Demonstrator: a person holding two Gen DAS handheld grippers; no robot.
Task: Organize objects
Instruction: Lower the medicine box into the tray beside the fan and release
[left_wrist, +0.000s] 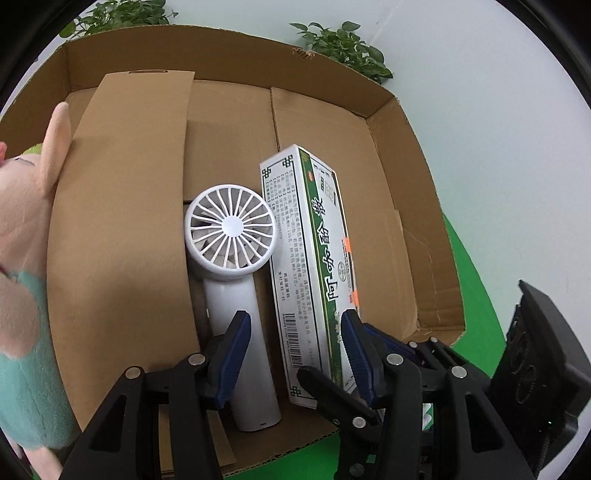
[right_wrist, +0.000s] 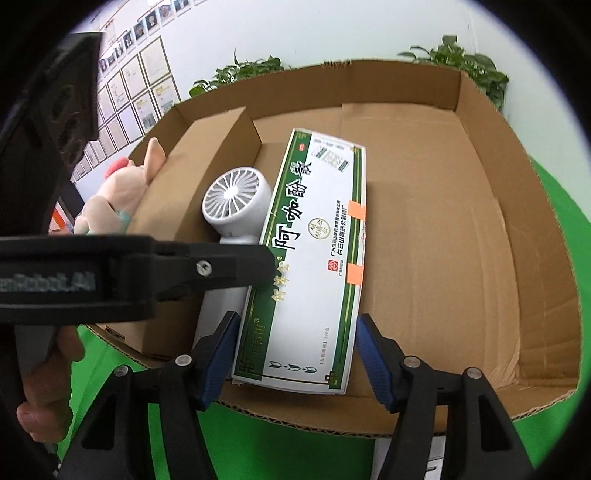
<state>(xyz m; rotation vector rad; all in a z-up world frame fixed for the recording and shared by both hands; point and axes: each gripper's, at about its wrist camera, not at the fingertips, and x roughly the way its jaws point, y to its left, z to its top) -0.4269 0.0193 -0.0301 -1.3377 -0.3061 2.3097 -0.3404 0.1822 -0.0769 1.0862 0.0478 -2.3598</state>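
A green-and-white medicine box (right_wrist: 314, 258) lies lengthwise in a cardboard carton (right_wrist: 480, 221). My right gripper (right_wrist: 298, 317) has its blue pads against both long sides of the box's near end. Pressed against the box's left side lies a white hand fan (left_wrist: 229, 229), grille facing up and handle towards me. My left gripper (left_wrist: 294, 318) hovers over the fan handle and the near end of the medicine box (left_wrist: 317, 258). Its jaws are apart and neither pad presses on anything. In the right wrist view its black arm (right_wrist: 207, 266) reaches in from the left, over the fan (right_wrist: 232, 199).
A cardboard divider (left_wrist: 122, 221) splits the carton (left_wrist: 229, 55); a pink plush toy (left_wrist: 22, 221) sits left of it. The carton floor right of the box is bare. A hand (right_wrist: 48, 369) holds the left tool. A green surface (right_wrist: 258, 435) lies under the carton; plants (left_wrist: 343, 48) behind.
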